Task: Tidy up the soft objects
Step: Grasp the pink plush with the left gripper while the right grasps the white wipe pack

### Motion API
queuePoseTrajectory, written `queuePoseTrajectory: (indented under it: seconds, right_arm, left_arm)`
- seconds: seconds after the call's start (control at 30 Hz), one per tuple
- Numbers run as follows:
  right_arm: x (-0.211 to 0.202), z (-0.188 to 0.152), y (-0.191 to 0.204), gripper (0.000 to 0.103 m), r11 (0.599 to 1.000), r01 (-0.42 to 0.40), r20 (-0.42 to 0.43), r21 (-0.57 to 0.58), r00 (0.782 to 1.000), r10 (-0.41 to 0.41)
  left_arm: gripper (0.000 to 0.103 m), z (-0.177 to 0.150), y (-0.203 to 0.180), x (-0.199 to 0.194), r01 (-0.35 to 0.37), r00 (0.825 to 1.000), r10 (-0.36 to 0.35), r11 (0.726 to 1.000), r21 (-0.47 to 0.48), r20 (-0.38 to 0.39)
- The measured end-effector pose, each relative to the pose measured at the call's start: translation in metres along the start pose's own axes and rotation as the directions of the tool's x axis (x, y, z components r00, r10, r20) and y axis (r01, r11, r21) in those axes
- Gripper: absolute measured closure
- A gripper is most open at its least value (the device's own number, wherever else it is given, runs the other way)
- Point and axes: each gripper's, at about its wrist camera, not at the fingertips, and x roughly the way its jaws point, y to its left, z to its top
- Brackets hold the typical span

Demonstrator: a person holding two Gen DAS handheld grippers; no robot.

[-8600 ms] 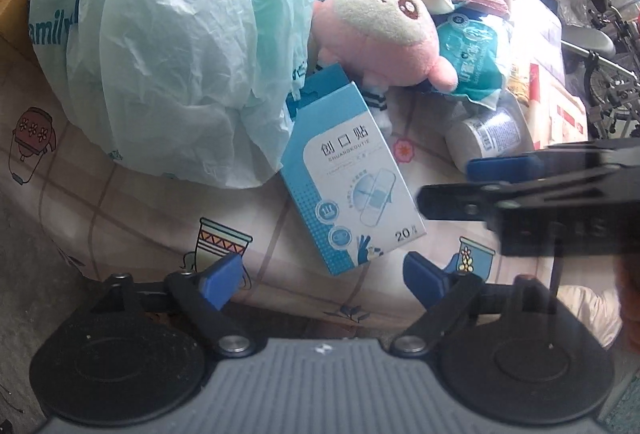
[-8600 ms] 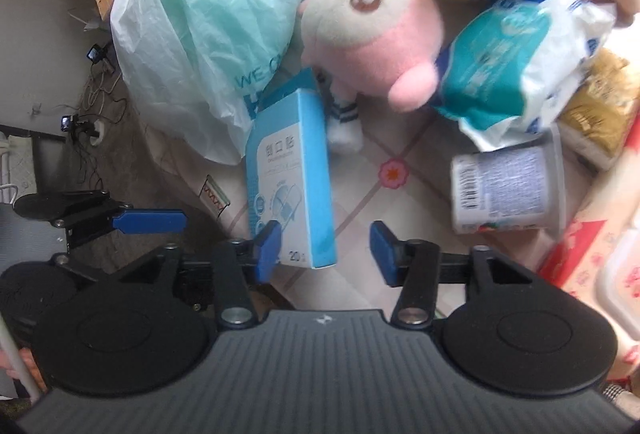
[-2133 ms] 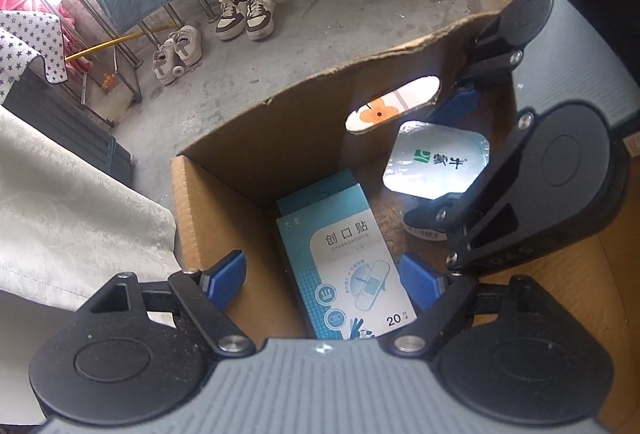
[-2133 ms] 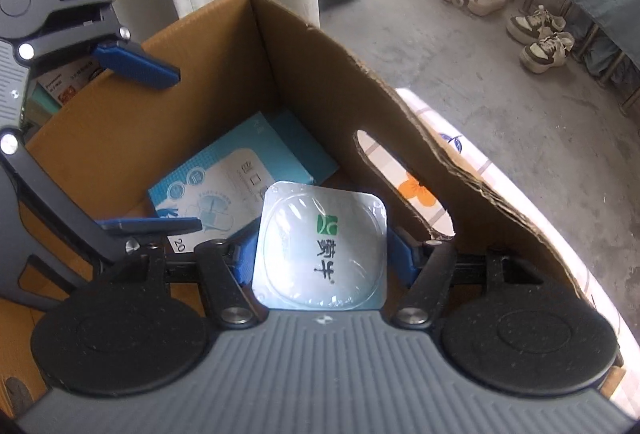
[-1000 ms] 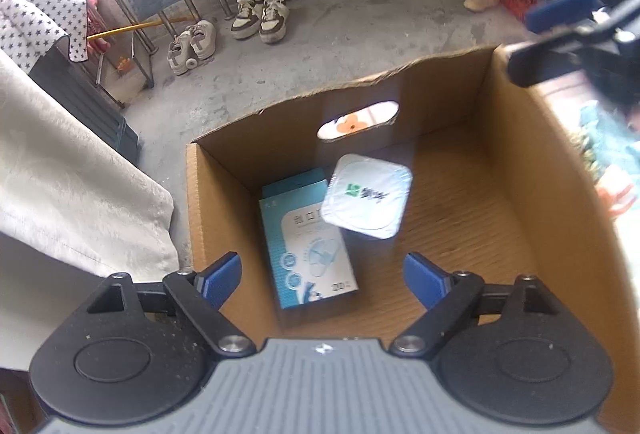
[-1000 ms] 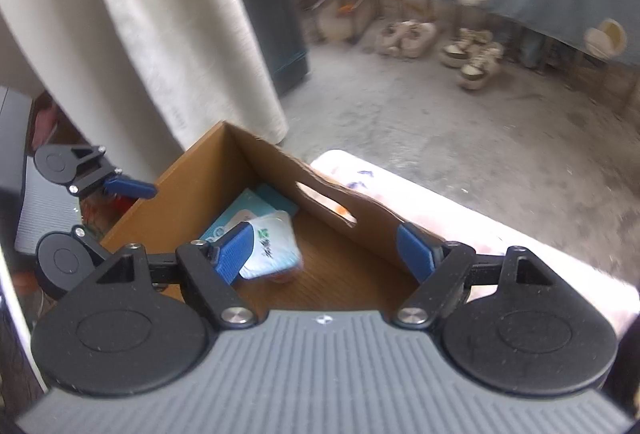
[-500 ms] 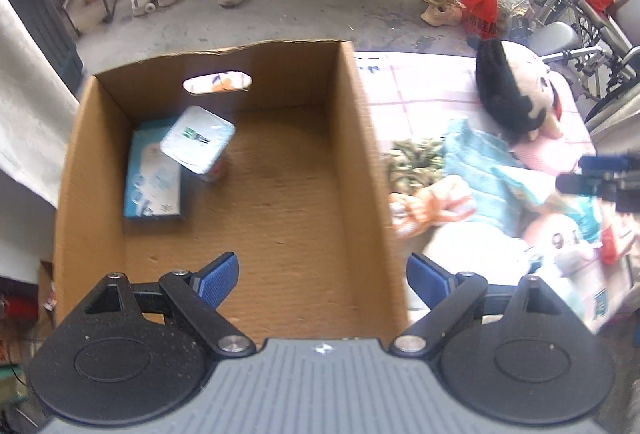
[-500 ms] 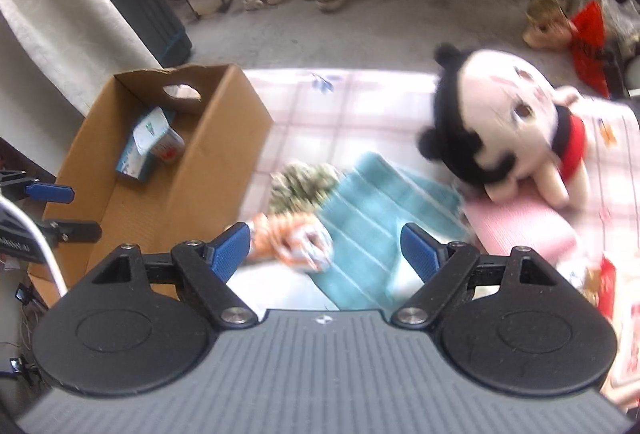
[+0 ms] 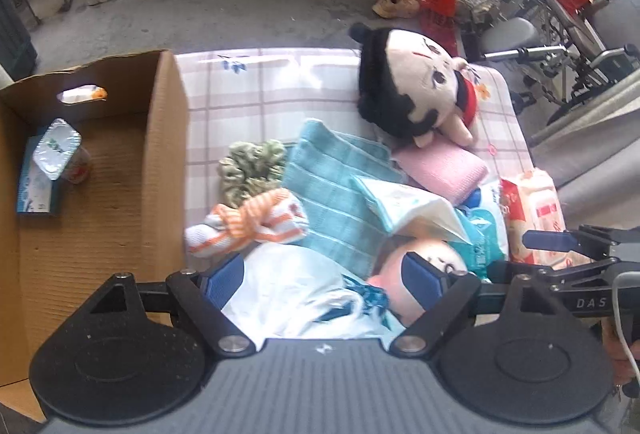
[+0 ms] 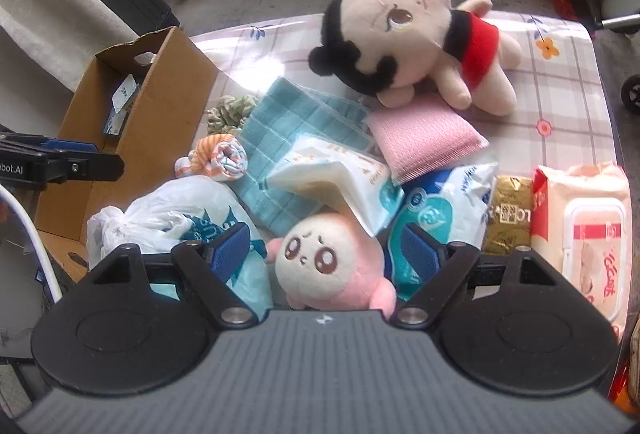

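Note:
A heap of soft things lies on the checked tablecloth: a black-haired doll (image 10: 400, 26), a teal towel (image 10: 288, 126), a folded pink cloth (image 10: 420, 134), a rolled orange-striped cloth (image 10: 224, 154) and a small pink plush (image 10: 324, 266). My right gripper (image 10: 324, 250) hangs open right above the pink plush, pads clear of it. My left gripper (image 9: 324, 274) hovers over a white plastic bag (image 9: 292, 282) beside the cardboard box (image 9: 164, 154). Its jaws are closing, wide apart, with nothing pressed between them.
Inside the box lie a blue plaster carton (image 9: 36, 186) and a foil-lidded cup (image 9: 58, 148). A tissue pack (image 10: 332, 174), a blue-white packet (image 10: 440, 202), a gold packet (image 10: 508, 214) and wet wipes (image 10: 580, 226) crowd the pile. Shoes and chairs stand on the floor beyond.
Both grippers have swung away from the box toward the pile. The right one now sits over the pink plush, the left over the white bag. Both stay empty.

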Motion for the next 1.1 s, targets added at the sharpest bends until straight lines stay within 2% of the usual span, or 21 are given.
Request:
queuePoseTrajectory:
  seconds: [0.13,0.27,0.43,0.63,0.83,0.93,1.1]
  right_arm:
    - [-0.003,-0.020,-0.031,0.021,0.998,0.015,-0.034,0.056,0.999,-0.014]
    - [-0.011,-0.029,-0.065,0.022,0.994,0.040,-0.029,0.099,0.999,-0.038]
    - [-0.018,-0.026,-0.102,0.022,0.988,0.039,-0.006,0.150,0.999,-0.038]
    - [0.003,-0.014,-0.118,0.022,0.984,-0.017,-0.007,0.179,1.000,0.019]
    - [0.043,-0.005,-0.119,0.023,0.966,-0.053,-0.039,0.251,0.997,0.065]
    - [0.060,-0.004,-0.122,0.047,0.956,-0.053,-0.063,0.290,0.995,0.075]
    - [0.075,-0.005,-0.128,0.050,0.940,-0.054,-0.096,0.337,0.991,0.091]
  left_arm:
    - [0.017,-0.005,-0.049,0.021,0.031,0.998,-0.028,0.998,0.046,-0.062]
    - [0.017,-0.014,-0.089,0.041,0.085,0.991,-0.077,0.994,0.062,-0.113]
    - [0.015,-0.024,-0.131,0.074,0.067,0.986,-0.043,0.987,0.147,-0.163]
    - [0.011,-0.023,-0.152,0.112,0.046,0.979,-0.007,0.981,0.187,-0.203]
    - [0.011,-0.025,-0.149,0.134,-0.020,0.973,0.043,0.994,0.104,-0.227]
    - [0.011,-0.029,-0.145,0.140,-0.061,0.972,0.073,0.996,0.057,-0.225]
    - [0.011,-0.039,-0.139,0.149,-0.071,0.963,0.053,0.996,-0.057,-0.264]
